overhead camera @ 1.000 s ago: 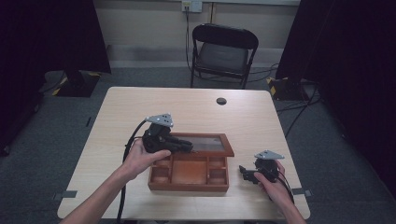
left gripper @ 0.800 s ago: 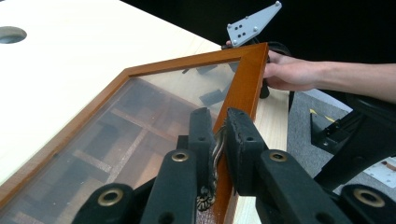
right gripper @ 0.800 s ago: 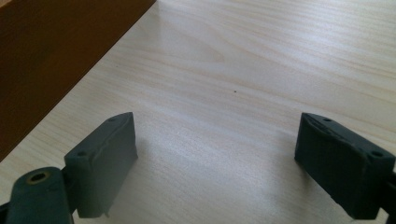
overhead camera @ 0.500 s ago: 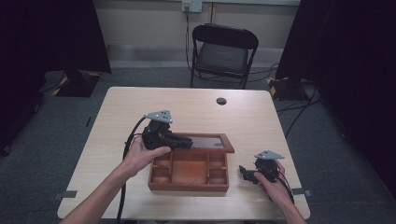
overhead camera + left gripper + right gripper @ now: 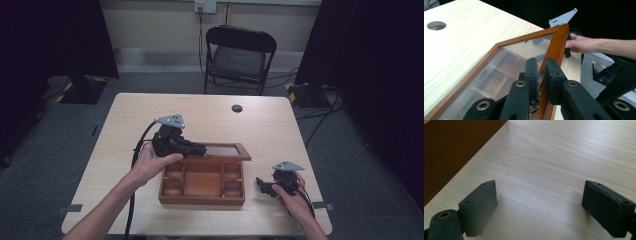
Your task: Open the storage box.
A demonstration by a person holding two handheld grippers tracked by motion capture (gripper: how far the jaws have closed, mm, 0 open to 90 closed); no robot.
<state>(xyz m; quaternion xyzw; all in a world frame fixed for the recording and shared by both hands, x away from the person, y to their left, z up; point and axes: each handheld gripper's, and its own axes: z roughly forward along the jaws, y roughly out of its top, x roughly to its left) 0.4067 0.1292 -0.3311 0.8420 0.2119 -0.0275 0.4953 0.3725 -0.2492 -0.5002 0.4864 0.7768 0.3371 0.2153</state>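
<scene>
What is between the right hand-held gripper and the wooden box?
Nothing: in the high view only bare table lies between the right hand-held gripper and the wooden box. The right gripper view shows bare wood too.

One wooden box [image 5: 202, 187] with one glass lid [image 5: 224, 150], two grippers, one bench [image 5: 215, 119], one folding chair [image 5: 239, 56].

Both forearms are bare, and each hand carries a black two-jaw gripper, left gripper [image 5: 196, 148] and right gripper [image 5: 261, 184], topped by a grey three-cornered plate, with brass-ringed screw holes and a trailing black cable.
</scene>
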